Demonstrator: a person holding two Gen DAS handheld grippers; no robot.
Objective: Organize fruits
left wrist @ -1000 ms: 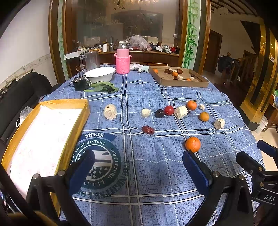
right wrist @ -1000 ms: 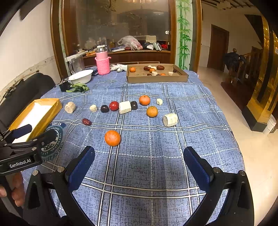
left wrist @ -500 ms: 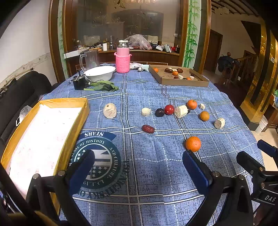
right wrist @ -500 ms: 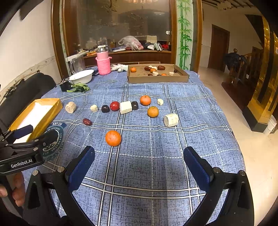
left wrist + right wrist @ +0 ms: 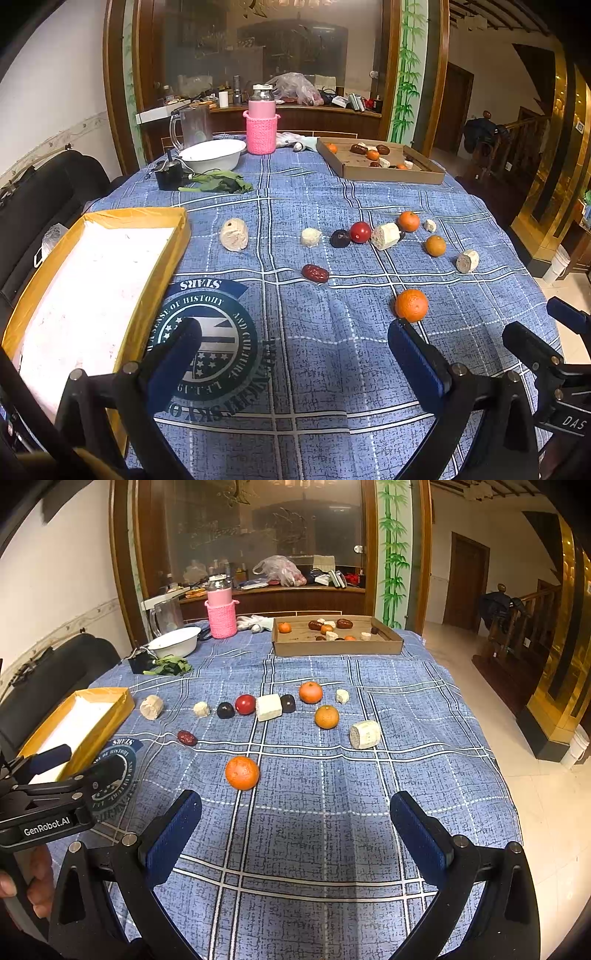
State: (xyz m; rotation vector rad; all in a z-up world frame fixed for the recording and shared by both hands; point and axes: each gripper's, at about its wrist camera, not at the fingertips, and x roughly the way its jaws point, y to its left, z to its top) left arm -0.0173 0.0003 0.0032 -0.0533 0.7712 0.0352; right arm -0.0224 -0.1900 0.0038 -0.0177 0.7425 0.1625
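Note:
Fruits lie scattered across the blue checked tablecloth: a near orange (image 5: 411, 305) (image 5: 242, 772), two smaller oranges (image 5: 310, 692) (image 5: 326, 716), a red fruit (image 5: 245, 704), dark plums (image 5: 225, 710), a red date (image 5: 315, 273) (image 5: 187, 737) and pale cut chunks (image 5: 269, 707) (image 5: 365, 734) (image 5: 233, 239). My left gripper (image 5: 295, 360) hovers open over the cloth, the near orange just beyond its right fingertip. My right gripper (image 5: 295, 832) is open too, with the near orange ahead of its left finger. Both hold nothing.
A yellow-rimmed tray (image 5: 168, 254) (image 5: 123, 705) with a white inside sits at the left. A cardboard tray (image 5: 388, 176) (image 5: 336, 648) with more fruit stands at the far side. A white bowl (image 5: 213, 155), pink-sleeved bottle (image 5: 261, 125), glass jug and green leaves (image 5: 218, 184) are at the back left.
Both views have drifted very slightly; the fruits sit a touch lower in frame. No fruit has moved and both grippers stay open.

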